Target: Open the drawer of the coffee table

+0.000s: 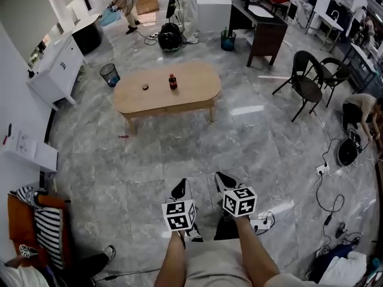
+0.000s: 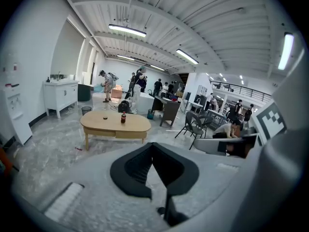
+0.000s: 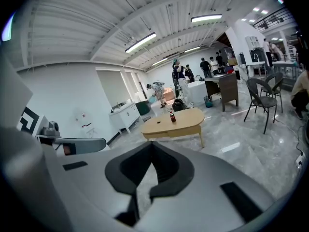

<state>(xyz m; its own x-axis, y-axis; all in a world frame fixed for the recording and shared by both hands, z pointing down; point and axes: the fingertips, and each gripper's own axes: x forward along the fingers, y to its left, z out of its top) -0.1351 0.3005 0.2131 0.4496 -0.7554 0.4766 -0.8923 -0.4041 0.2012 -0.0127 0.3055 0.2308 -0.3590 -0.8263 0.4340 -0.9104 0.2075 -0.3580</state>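
A light wooden oval coffee table (image 1: 167,88) stands on the grey marble floor well ahead of me; its drawer front (image 1: 182,106) sits flush in the near side. A dark soda bottle (image 1: 172,81) and a small round object (image 1: 145,86) stand on top. My left gripper (image 1: 179,188) and right gripper (image 1: 224,178) are low in the head view, far short of the table, both shut with nothing between the jaws. The left gripper view shows the table (image 2: 116,123) in the distance past the shut left gripper (image 2: 152,145). The right gripper view shows the table (image 3: 175,122) past the shut right gripper (image 3: 152,145).
A mesh waste bin (image 1: 110,74) stands left of the table. A white cabinet (image 1: 57,67) lines the left wall. Two black chairs (image 1: 311,82) and a dark desk (image 1: 263,31) are at right. Cables and a power strip (image 1: 263,223) lie by my feet. People work at the back.
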